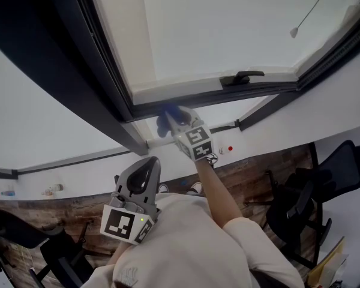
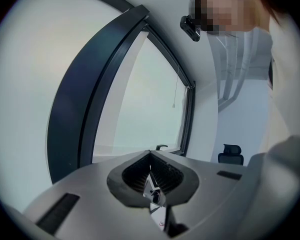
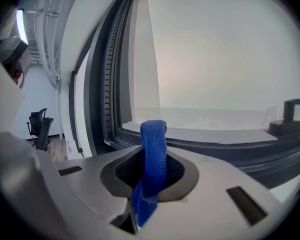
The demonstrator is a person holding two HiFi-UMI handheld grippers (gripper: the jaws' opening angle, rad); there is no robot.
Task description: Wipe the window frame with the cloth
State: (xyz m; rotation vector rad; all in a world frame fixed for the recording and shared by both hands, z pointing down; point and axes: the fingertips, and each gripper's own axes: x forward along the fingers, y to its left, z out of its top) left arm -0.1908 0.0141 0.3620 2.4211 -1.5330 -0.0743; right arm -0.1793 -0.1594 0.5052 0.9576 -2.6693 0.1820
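Note:
A dark window frame [image 1: 186,101] runs across the head view, its lower rail meeting a thick upright [image 1: 90,83]. My right gripper [image 1: 173,120] is raised to the rail's left end near that corner and is shut on a blue cloth [image 1: 165,122]. In the right gripper view the cloth [image 3: 154,139] stands up from between the jaws of the right gripper [image 3: 151,173], just short of the rail [image 3: 215,146]; whether it touches I cannot tell. My left gripper [image 1: 146,168] hangs lower, near the person's chest, shut and empty. The left gripper [image 2: 151,173] points at the frame [image 2: 72,109] from a distance.
A black window handle [image 1: 243,77] sits on the rail to the right of the cloth, with a blind cord pull [image 1: 294,33] hanging above it. Below are a wooden floor, black office chairs [image 1: 315,191] at right and another [image 1: 24,233] at left.

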